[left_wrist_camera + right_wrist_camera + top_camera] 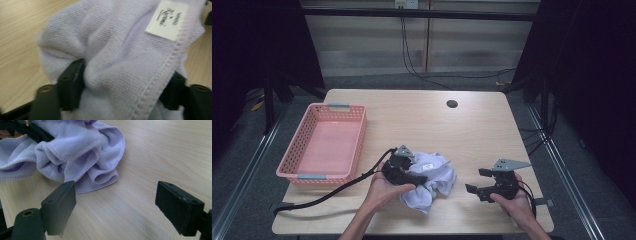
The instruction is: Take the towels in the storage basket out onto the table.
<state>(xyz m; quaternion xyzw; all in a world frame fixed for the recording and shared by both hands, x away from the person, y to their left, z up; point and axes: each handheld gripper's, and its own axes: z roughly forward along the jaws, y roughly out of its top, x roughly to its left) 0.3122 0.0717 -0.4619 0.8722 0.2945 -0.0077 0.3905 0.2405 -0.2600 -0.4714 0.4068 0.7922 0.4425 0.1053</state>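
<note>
The left gripper (421,178) lies on the crumpled lilac towel (434,180), and from above its jaw tips are lost against the cloth, so their spread cannot be read there. In the left gripper view the folds bulge between the jaws and cover most of the right one; whether the pads press the fabric is unclear. The white label (167,20) carries print too blurred to read, and the towel runs off the top and bottom edges. In the right gripper view the towel's left part is cut off. Both forearms leave the high view at the near edge.
</note>
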